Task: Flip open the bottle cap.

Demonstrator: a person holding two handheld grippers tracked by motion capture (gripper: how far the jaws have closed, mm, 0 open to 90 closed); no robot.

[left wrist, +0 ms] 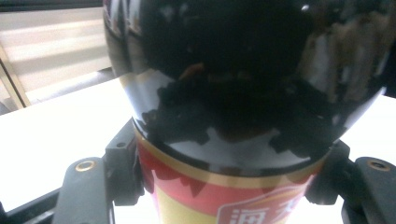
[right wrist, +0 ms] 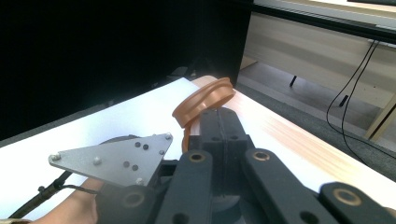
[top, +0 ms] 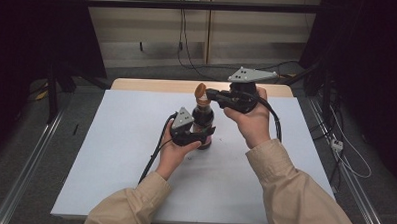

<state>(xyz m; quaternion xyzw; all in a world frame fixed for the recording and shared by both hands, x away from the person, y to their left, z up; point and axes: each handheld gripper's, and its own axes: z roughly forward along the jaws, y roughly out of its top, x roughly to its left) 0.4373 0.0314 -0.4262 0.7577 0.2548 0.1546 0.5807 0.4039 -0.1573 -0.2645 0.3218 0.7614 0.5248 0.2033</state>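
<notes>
A dark bottle [top: 203, 117] with a red and yellow label stands upright on the white sheet [top: 110, 154] at the table's middle. My left gripper [top: 204, 137] is shut on its lower body from the left. In the left gripper view the bottle [left wrist: 243, 70] sits between both pads, with the left gripper [left wrist: 229, 172] clamped just under the shoulder. The brown flip lid [top: 200, 90] stands tilted up at the bottle's top. My right gripper [top: 209, 95] comes in from the right, its jaws together and their tips against the lid [right wrist: 205, 99]. The right gripper [right wrist: 219, 112] hides whether it pinches the lid.
The white sheet covers a wooden table whose bare strip [top: 152, 84] runs along the far edge. Cables [top: 186, 51] hang and lie on the floor behind the table. A rail [top: 24, 161] runs along the left side and another [top: 354, 187] along the right.
</notes>
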